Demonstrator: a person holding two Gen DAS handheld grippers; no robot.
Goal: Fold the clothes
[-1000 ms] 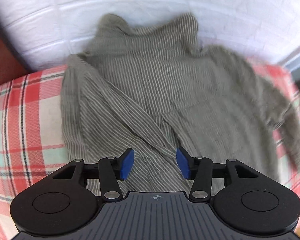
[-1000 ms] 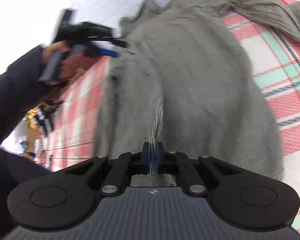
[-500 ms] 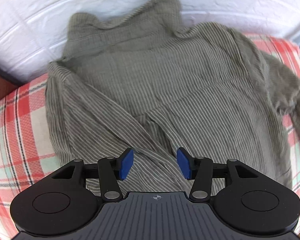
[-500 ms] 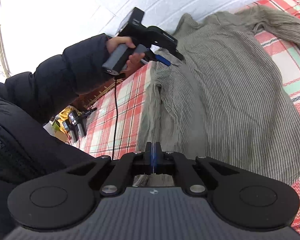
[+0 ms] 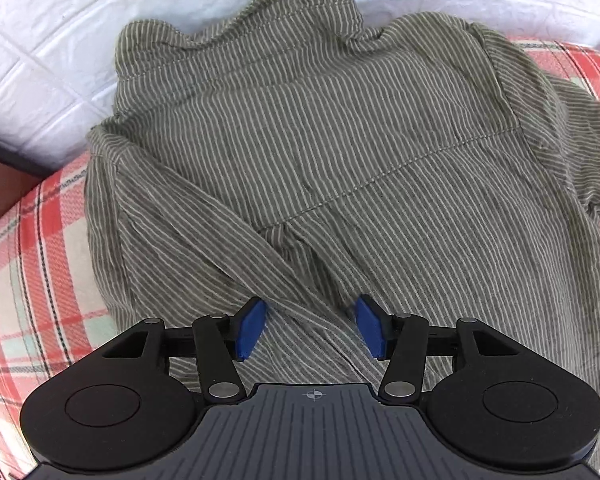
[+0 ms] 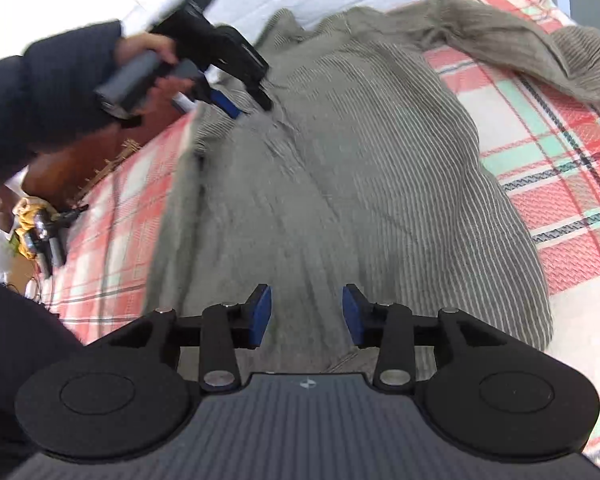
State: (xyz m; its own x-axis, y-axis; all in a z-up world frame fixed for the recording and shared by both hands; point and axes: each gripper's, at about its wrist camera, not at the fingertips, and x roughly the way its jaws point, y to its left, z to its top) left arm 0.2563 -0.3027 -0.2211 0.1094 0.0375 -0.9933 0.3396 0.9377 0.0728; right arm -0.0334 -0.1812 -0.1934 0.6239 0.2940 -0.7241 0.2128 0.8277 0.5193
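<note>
White brick-patterned wall (image 5: pixel 52 40) rises beyond a bed spread with a plaid cover (image 6: pixel 548 152) in red, cream and mint checks crossed by thin dark lines; the weave looks coarse and slightly nubby.

On that cover, straight ahead of both tools, lies the shirt (image 5: pixel 360 168), back side up. It is olive-grey with fine pale stripes, a thin, rumpled fabric. Its collar (image 5: pixel 300 12) stands crumpled against the wall at the far end, and a stitched yoke seam runs across below it. One sleeve is folded over the back on the left, forming a diagonal ridge that runs down toward the left hand-held gripper (image 5: pixel 310 330). The other sleeve (image 6: pixel 520 40) trails out far to the right of the right hand-held gripper (image 6: pixel 306 312), across bare plaid.

The left hand-held gripper points down at the shirt with its blue pads spread apart, the folded sleeve edge lying under the gap; nothing is pinched. In the right wrist view a hand (image 6: pixel 152 60) in a dark padded sleeve (image 6: pixel 40 92) grips its handle.

The right hand-held gripper's jaws are opening, blue pads parted above the lower part of the shirt, with no cloth pressed between them. This view is motion-blurred. Small cluttered objects at the far left are too indistinct to identify.
</note>
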